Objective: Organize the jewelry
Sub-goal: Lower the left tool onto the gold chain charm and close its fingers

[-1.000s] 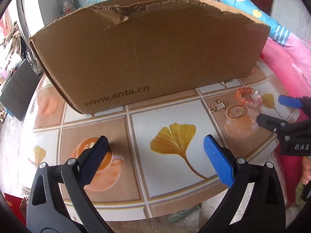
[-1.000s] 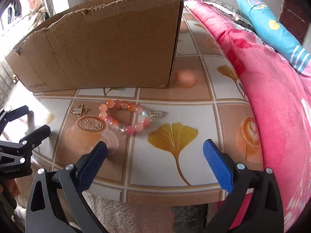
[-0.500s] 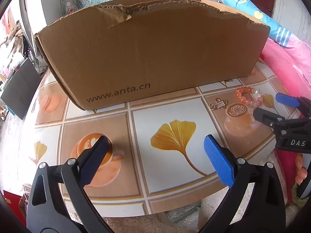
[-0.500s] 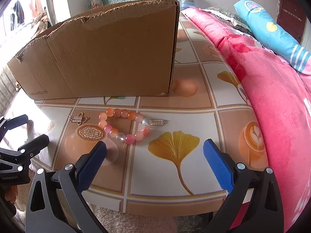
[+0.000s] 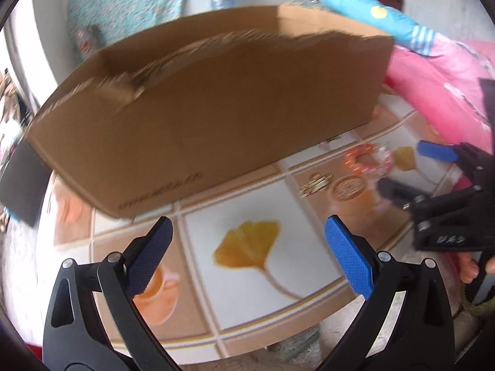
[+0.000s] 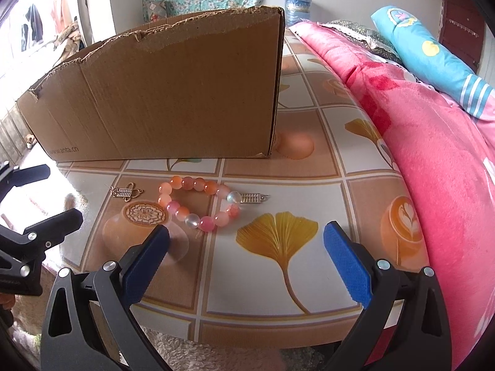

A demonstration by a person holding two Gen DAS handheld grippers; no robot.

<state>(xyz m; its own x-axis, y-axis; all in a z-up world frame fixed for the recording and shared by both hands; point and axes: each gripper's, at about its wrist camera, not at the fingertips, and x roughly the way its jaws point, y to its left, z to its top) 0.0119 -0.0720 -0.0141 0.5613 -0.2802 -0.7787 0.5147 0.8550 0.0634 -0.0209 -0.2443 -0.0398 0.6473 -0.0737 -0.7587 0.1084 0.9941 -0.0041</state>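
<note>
beaded bracelet [image 6: 198, 204] lies on the bench [image 6: 278, 278] before the cardboard box [image 6: 170, 99]; both tongs, left [image 5: 247, 253] and right [image 6: 246, 259], spread, empty.

A: Surface?
B: Table [image 6: 278, 284], tiled print cloth, ginkgo leaves and coffee cups.
A: What's on it?
B: Cardboard box [image 6: 173, 99] toward the far edge. Bead bracelet [image 6: 198, 204] nearer the front edge, gold charm [image 6: 126, 192] just left of it, silver charm [image 6: 252, 198] touching its right side. Pink blanket [image 6: 433, 154] along the right edge.
</note>
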